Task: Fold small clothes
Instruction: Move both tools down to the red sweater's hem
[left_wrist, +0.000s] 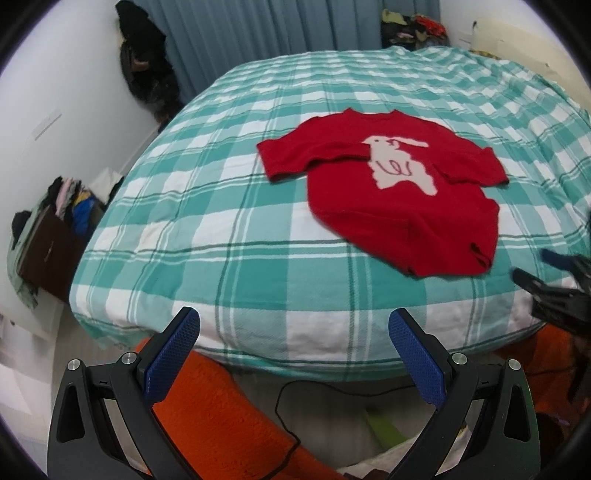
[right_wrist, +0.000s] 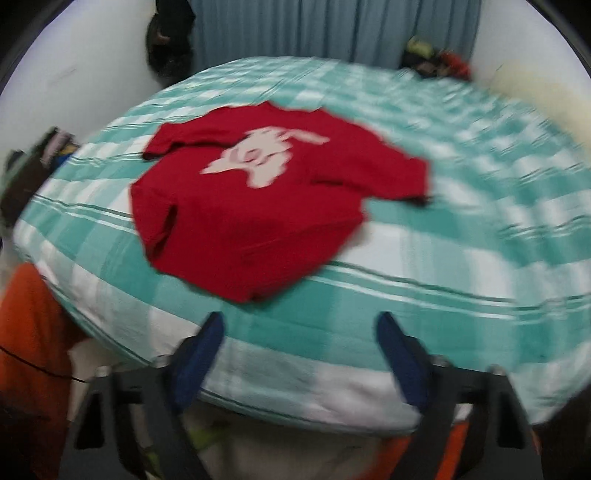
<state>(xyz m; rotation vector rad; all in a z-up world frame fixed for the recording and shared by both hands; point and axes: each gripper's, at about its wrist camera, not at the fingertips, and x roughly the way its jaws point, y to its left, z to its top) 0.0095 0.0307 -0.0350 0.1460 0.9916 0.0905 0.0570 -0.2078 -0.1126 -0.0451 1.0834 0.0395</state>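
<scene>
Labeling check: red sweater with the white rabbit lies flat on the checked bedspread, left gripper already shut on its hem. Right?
Not quite. In the left wrist view the left gripper is open and empty, short of the hem. The red sweater does lie flat on the checked bedspread.

Left wrist view: looks forward and steeply down along the left tool (left_wrist: 293, 325) from the near edge of the bed (left_wrist: 221, 229), facing the curtain (left_wrist: 258, 40). Right wrist view: same heading from further right, along the right tool (right_wrist: 299, 328), slightly nearer, heavily blurred. Shared: the bed, the red sweater (left_wrist: 388, 192) (right_wrist: 251, 206), the curtain (right_wrist: 332, 29). The right tool (left_wrist: 546, 273) shows at the left view's right edge
</scene>
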